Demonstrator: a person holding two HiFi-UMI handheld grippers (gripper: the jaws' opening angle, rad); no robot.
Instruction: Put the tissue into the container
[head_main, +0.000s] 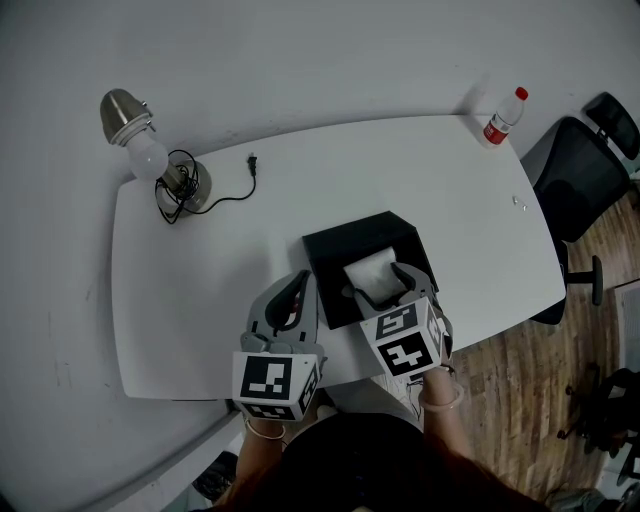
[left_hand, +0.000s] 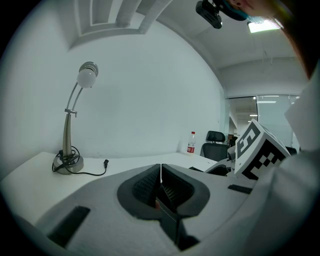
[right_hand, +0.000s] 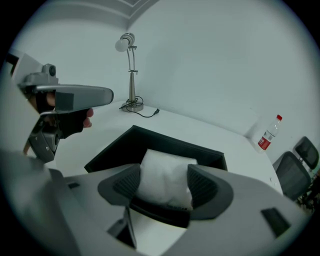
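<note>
We had the right gripper (right_hand: 164, 176) clamped on the tissue (right_hand: 162, 162), one jaw pressed into each side of the soft white pack. It hung ahead of the jaws, over the open black container (right_hand: 175, 145) lying just beyond and below them. We could not tell whether the pack's underside touched the container floor. The left gripper (left_hand: 160, 172) had its jaws pressed together on nothing and sat off to the right gripper's left, beside the container and, as far as we could see, not bracing it. We judged the main risk to be letting go too high or too near. The pack could then catch the wall closest to the jaws and tip out onto the table (head_main: 200, 300). The pack also yielded under the squeeze, so it might slide from the pads early. Lastly, a jaw lowered carelessly could nudge the unbraced container away.
</note>
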